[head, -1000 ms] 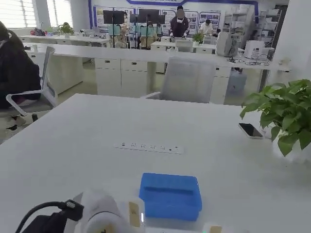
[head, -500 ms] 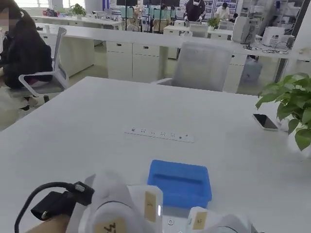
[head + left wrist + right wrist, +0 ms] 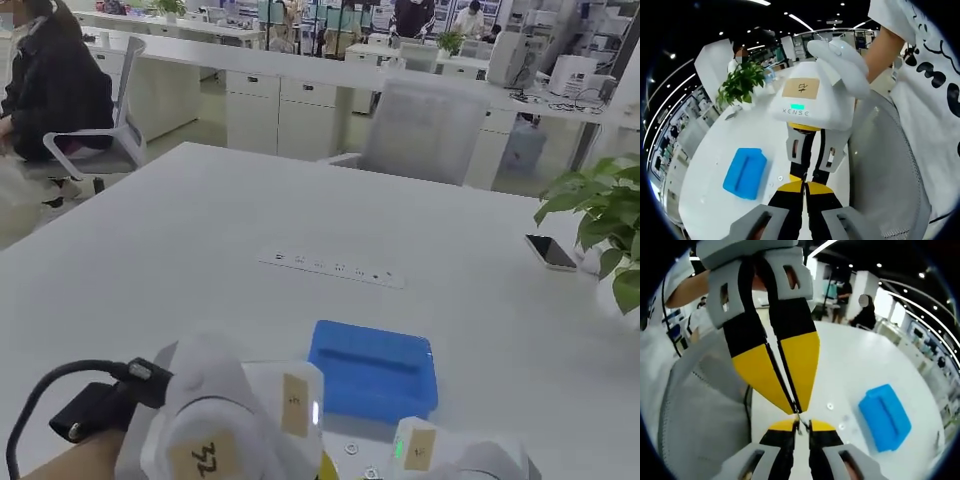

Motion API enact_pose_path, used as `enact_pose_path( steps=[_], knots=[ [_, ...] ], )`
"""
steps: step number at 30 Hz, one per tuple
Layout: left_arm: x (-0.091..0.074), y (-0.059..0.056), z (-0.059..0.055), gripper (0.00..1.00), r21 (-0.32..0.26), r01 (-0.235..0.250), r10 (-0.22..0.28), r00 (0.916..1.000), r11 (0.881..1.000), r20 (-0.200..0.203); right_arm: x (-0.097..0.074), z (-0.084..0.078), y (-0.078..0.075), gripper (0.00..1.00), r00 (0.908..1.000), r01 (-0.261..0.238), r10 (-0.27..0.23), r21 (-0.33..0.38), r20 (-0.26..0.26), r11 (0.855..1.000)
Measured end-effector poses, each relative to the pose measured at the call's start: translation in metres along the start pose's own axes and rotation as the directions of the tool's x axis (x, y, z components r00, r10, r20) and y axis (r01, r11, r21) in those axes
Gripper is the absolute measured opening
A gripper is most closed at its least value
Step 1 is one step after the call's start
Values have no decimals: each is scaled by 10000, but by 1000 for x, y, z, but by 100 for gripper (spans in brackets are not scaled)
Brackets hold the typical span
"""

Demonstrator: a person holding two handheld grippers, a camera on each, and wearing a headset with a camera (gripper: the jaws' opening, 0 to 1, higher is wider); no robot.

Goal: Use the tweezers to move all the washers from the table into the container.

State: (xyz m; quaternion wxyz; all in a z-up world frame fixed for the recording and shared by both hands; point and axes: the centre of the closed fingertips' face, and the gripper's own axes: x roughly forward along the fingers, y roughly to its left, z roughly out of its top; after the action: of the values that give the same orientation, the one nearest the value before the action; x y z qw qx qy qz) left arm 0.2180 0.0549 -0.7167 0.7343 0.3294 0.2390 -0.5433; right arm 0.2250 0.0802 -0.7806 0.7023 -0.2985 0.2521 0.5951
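White table [image 3: 200, 230]; left hand-held gripper [image 3: 796, 411] tight around tweezers [image 3: 781, 367] (jaws nearly closed)

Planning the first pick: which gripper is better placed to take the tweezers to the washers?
Left, probably. In the right gripper view the tweezers run between the shut jaws of the left gripper, tip out; the right gripper meets only that tip. Washers lie beyond, beside the blue container.

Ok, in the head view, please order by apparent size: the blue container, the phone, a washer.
1. blue container, largest.
2. phone, smaller, but it lies farther away, so true size is unsure.
3. washer, smallest.
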Motion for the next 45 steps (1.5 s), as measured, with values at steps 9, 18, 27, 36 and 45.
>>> enact_pose_path(
  steps=[9, 18, 27, 36, 45],
  knots=[
    [-1, -1, -1, 0, 117, 150, -150, 9999, 9998, 32, 2, 2, 0, 6, 9999, -118, 117, -233, -30, 9997],
    [-1, 4, -1, 0, -920, -789, 851, 9942, 9926, 654, 4, 4, -3, 4, 9999, -31, 28, -275, -107, 9996],
    [-9, 17, -14, 10, -2346, -2026, 2306, 9681, 9508, 984, 9, 9, -4, 2, 9998, -123, 116, -397, -179, 9991],
    [-62, 28, -66, 27, -5360, -4635, 5465, 8374, 7056, -48, 19, 17, -26, 3, 9999, 105, -105, 67, 19, 9999],
    [-99, 29, -131, 86, -6639, -6517, 7279, 6455, 3668, -2314, 32, 27, -58, 3, 9981, 346, -391, 928, 469, 9951]
  ],
)
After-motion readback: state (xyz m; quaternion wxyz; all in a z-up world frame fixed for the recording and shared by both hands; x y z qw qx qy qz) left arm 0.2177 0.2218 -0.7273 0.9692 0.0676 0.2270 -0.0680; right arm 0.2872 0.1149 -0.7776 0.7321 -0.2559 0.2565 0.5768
